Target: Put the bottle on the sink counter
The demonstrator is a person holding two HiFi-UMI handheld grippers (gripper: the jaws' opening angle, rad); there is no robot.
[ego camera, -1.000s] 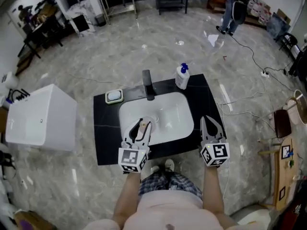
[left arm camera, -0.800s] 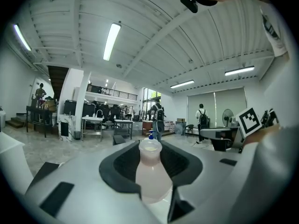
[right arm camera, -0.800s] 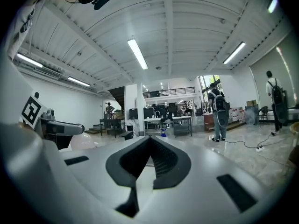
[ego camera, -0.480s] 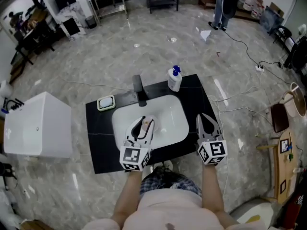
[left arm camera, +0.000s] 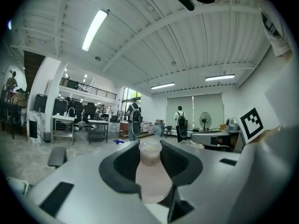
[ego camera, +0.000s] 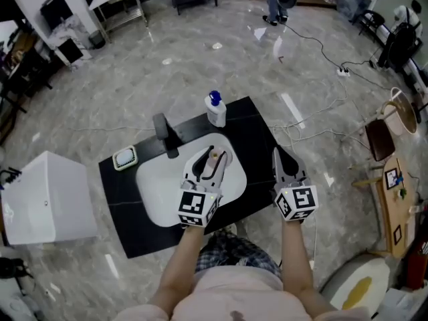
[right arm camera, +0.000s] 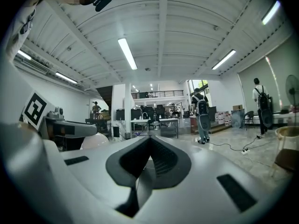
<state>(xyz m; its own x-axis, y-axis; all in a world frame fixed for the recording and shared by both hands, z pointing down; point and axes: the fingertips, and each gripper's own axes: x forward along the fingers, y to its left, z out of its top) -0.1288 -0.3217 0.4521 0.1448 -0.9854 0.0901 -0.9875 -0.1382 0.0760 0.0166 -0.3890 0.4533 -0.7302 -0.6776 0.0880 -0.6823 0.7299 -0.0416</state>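
over the sink, we had two grippers out and each carried one marker cube. the left gripper [ego camera: 208, 166] was clamped on one small pale bottle [left arm camera: 150, 171], pads pressed on its body, with the neck poking out past the jaw tips. the right gripper [ego camera: 278, 158] had its jaws squeezed together on nothing and hung over the right side of the counter [ego camera: 257, 136].

that put the bottle above the white basin [ego camera: 160, 192], toward its back right corner, off the black counter top.

count of the rest: one black faucet [ego camera: 162, 130] behind the basin, one white pump dispenser [ego camera: 215, 111] with a blue top standing at the counter's back edge, and one greenish soap dish [ego camera: 124, 158] at the back left. we also saw one white cabinet [ego camera: 41, 202] on the floor off to the left.

the floor [ego camera: 167, 79] was glossy grey marble-look tile, with a white power strip [ego camera: 343, 72] and cables trailing across it on the right. we could see a white ribbed ceiling [left arm camera: 140, 41] with long strip lights, desks and chairs further back, and two people with backpacks [left arm camera: 134, 113] standing well away.

the only print we could make out was the square black-and-white markers on the cubes [ego camera: 198, 208].
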